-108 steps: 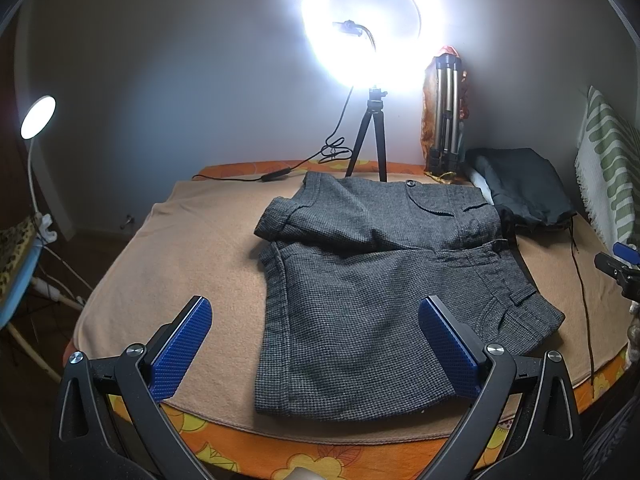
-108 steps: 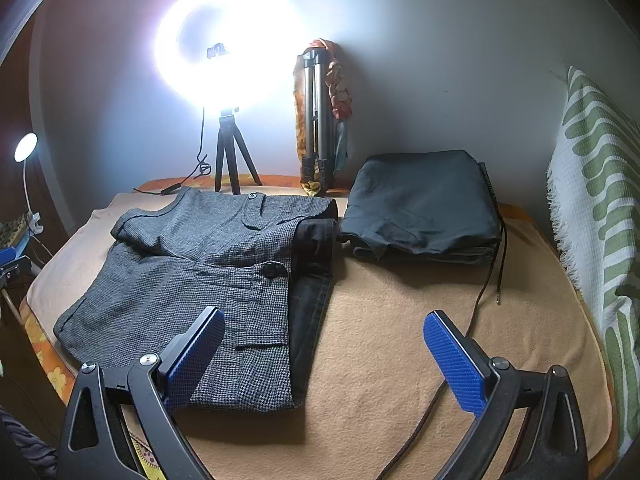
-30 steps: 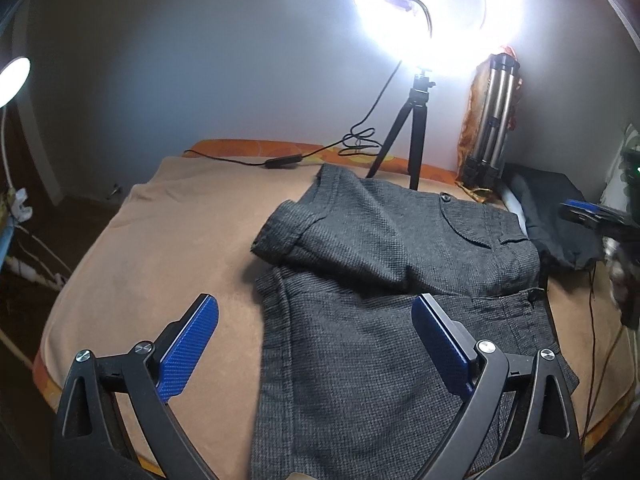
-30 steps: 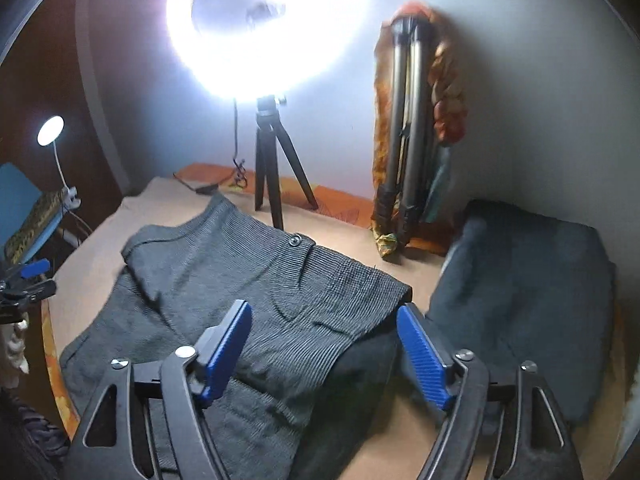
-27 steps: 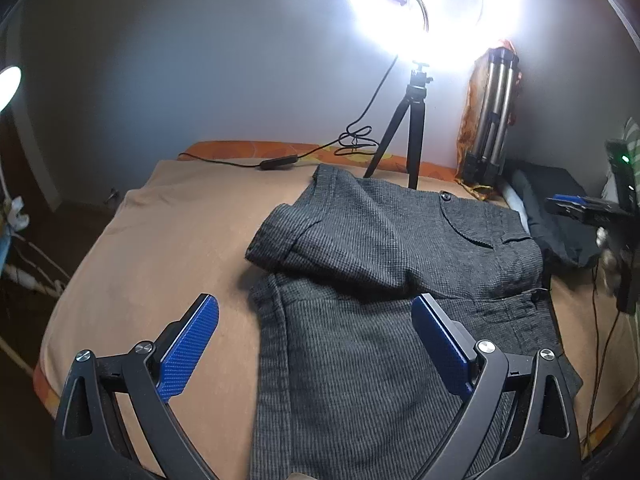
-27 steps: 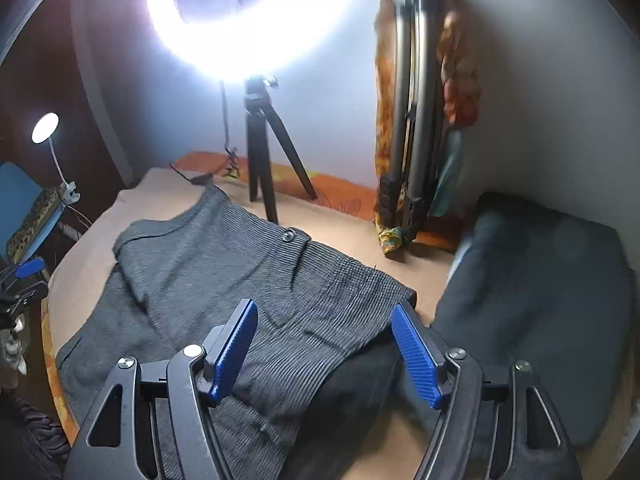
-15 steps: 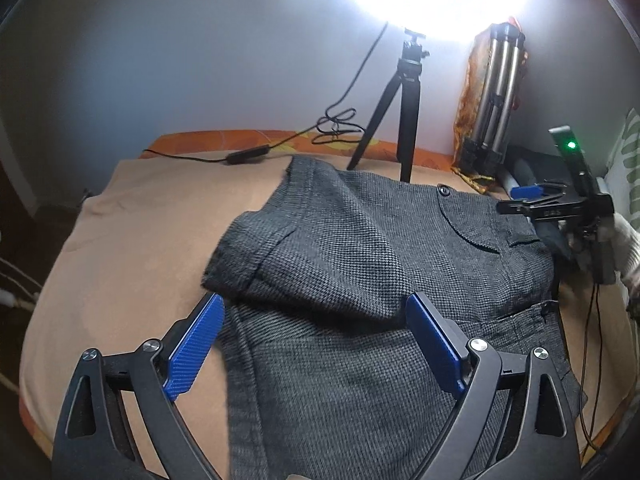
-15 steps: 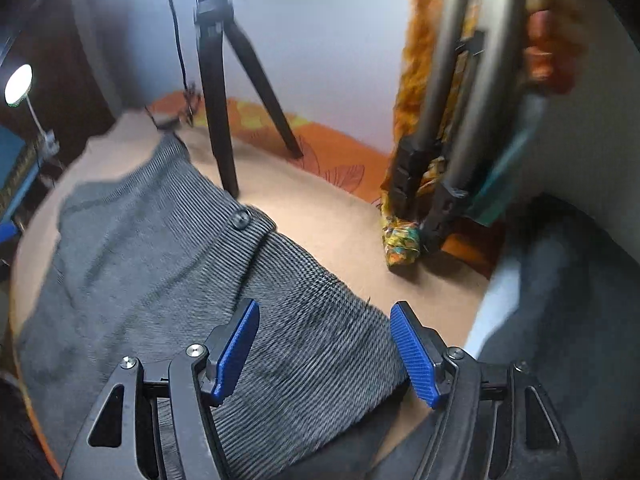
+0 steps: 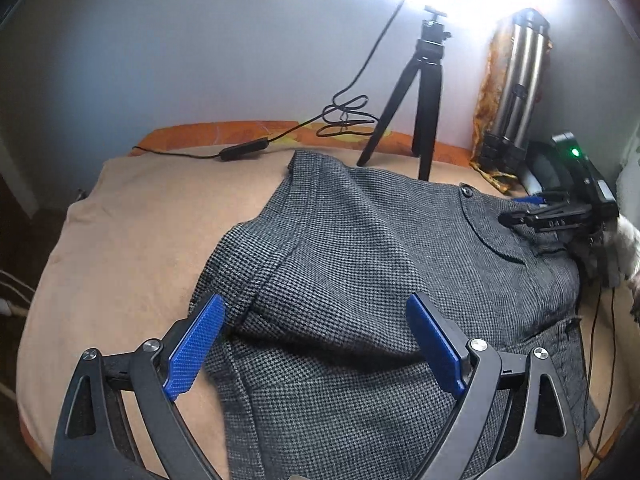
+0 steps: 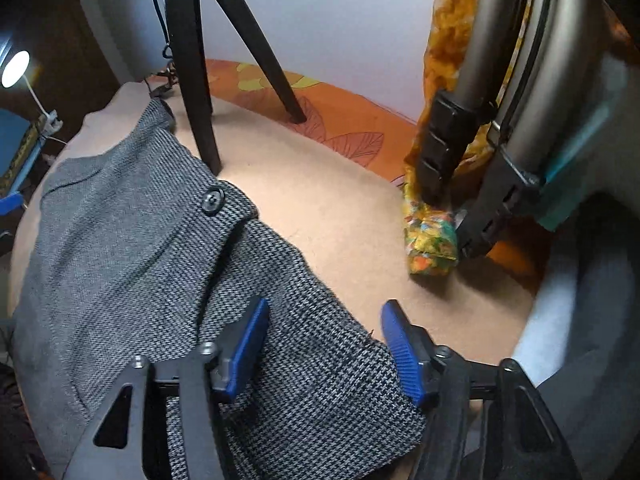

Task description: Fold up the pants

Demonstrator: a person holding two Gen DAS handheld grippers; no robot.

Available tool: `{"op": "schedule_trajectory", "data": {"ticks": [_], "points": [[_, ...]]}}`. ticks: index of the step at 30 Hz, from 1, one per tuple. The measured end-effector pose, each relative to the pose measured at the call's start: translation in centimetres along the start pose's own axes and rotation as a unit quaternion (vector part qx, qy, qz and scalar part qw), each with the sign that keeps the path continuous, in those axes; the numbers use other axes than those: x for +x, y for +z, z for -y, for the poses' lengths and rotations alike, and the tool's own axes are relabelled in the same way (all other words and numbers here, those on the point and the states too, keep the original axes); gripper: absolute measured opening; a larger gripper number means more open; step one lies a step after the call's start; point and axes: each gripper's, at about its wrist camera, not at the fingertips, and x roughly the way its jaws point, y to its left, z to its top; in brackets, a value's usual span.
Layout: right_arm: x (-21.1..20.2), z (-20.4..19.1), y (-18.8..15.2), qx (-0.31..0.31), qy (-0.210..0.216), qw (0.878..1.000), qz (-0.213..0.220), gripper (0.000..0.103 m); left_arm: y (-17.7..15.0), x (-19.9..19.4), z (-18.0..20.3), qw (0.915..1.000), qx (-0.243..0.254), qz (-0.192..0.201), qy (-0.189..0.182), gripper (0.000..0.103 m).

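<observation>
Grey houndstooth pants (image 9: 352, 264) lie on a tan blanket (image 9: 132, 220), one half folded over the other. My left gripper (image 9: 316, 346) is open just above the near folded edge of the upper layer, its blue pads (image 9: 194, 344) on either side of it. My right gripper (image 10: 324, 350) is open and straddles the far right corner of the pants (image 10: 160, 264) near the button (image 10: 211, 200). The right gripper also shows in the left wrist view (image 9: 540, 212), low over that corner.
A black ring-light tripod (image 9: 420, 92) and its cable (image 9: 280, 136) stand at the back edge. A folded silver tripod (image 10: 500, 80) with orange cloth leans on the wall. A dark folded garment (image 10: 592, 320) lies to the right. A desk lamp (image 10: 16, 68) is far left.
Both grippers have moved forward and down onto the pants. The left now sits over the folded edge, the right over the far corner. The right jaws have narrowed a little.
</observation>
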Motion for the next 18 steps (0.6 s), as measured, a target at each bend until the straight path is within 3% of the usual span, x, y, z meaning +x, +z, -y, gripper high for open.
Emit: {"op": "schedule_trajectory", "data": {"ticks": [7, 14, 18], "points": [[-2.2, -0.9, -1.4, 0.003, 0.004, 1.000, 0.025, 0.017, 0.4, 0.6, -1.4, 0.9992, -0.038, -0.013, -0.007, 0.092], [-8.6, -2.9, -2.6, 0.000, -0.003, 0.995, 0.099, 0.011, 1.1, -0.2, -2.3, 0.9972, -0.070, -0.013, -0.022, 0.092], [-12.5, -6.8, -3.5, -0.030, -0.009, 0.990, 0.135, 0.011, 1.7, -1.0, -2.2, 0.9966, -0.077, -0.007, -0.029, 0.092]]}}
